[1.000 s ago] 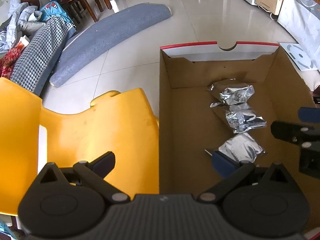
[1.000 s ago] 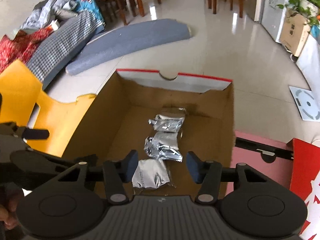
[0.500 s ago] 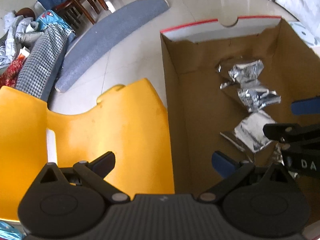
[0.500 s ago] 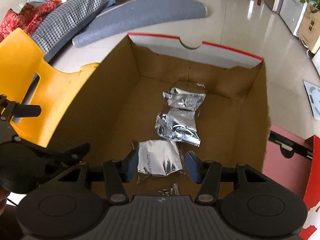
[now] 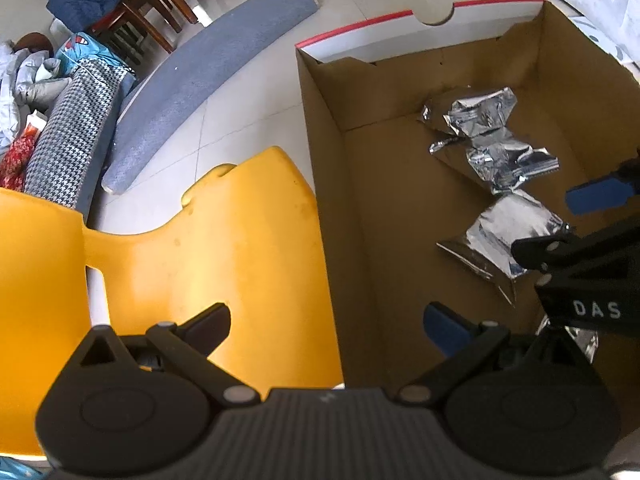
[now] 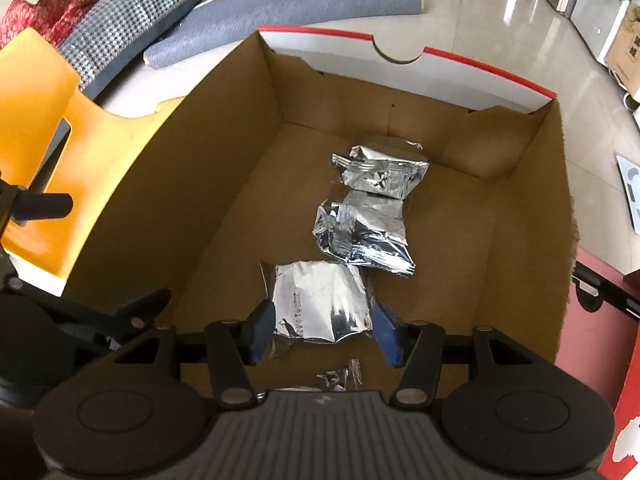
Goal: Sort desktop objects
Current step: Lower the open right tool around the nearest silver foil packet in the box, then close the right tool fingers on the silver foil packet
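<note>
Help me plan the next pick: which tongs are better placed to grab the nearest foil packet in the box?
Right. The right tongs are open with the nearest foil packet between their fingers inside the cardboard box. The left tongs straddle the box wall, one finger over the yellow chair.

Cardboard box [image 6: 248, 184] open; three crinkled silver foil packets [image 6: 320, 304] [image 6: 362, 234] [image 6: 380, 172] lie flat in a row on its floor.

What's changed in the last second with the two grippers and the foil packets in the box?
The right hand-held gripper has dropped into the cardboard box, its open fingers now flanking the nearest foil packet, not yet closed. The left hand-held gripper moved slightly, open over the box's left wall. The three packets haven't moved.
</note>
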